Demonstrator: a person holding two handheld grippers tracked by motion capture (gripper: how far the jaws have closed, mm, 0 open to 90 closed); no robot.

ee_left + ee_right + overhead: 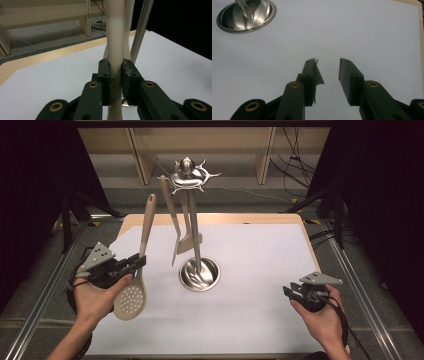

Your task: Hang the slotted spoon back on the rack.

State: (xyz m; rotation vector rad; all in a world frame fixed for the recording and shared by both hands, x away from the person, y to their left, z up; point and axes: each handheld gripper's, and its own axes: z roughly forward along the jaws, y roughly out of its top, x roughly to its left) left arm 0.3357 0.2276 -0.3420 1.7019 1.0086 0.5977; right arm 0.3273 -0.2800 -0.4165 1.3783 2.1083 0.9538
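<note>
High view, left to right: the left gripper [134, 262] clamps the beige handle of a slotted spoon [136, 281], held upright above the white mat [250, 270] with its perforated bowl down by the hand. Near the middle stands a steel utensil rack [194, 220], a spatula [172, 220] hanging from its top. At the right, the right gripper [289, 291] rests with jaws apart, holding nothing.

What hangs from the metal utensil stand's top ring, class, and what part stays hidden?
A beige spatula hangs from the stand. A second slim utensil hangs beside it. Their hooks at the ring are too small to make out.
</note>
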